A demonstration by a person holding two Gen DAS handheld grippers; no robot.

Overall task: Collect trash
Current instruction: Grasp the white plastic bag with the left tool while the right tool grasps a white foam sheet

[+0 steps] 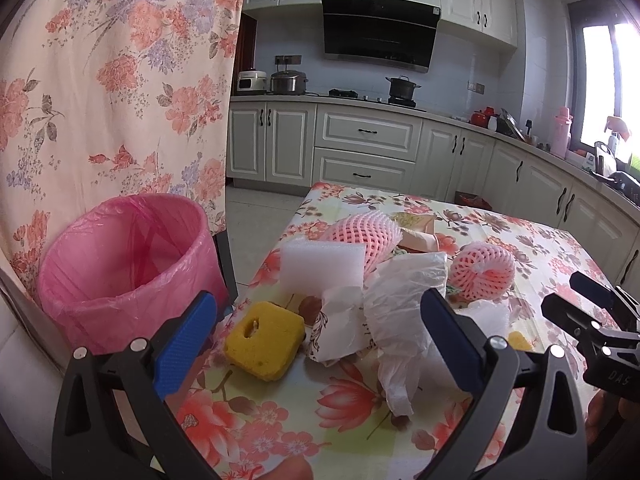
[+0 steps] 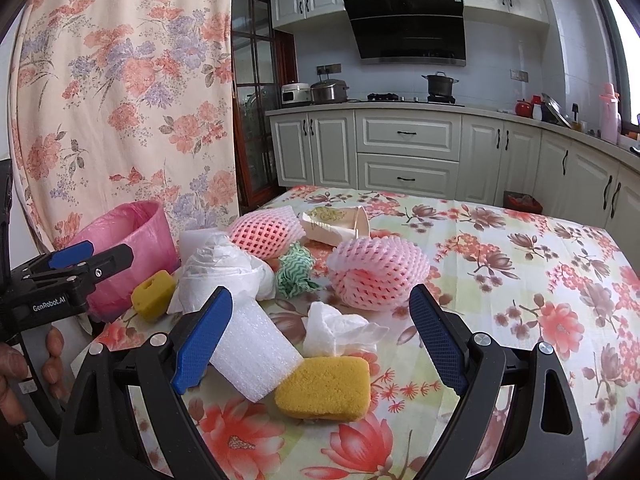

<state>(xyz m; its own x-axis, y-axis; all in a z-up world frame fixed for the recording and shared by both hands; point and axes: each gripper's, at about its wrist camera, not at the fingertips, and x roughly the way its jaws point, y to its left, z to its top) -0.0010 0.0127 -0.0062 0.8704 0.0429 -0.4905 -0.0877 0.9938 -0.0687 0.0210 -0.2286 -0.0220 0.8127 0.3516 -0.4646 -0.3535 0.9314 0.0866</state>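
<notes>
Both tools — left tool [image 1: 316,332] and right tool [image 2: 320,336] — are hanging wide apart over the trash, holding nothing, with the pink bin [image 1: 120,256] waiting beside the counter [image 2: 520,280].

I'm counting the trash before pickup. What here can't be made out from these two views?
- Bin bottom: left wrist view, its own wall hides it.
- Green rag: hidden in the left view behind the white plastic bag.
- Paper carton: print too small to read, both views.
- Table near edge: cut off by both frames.
</notes>
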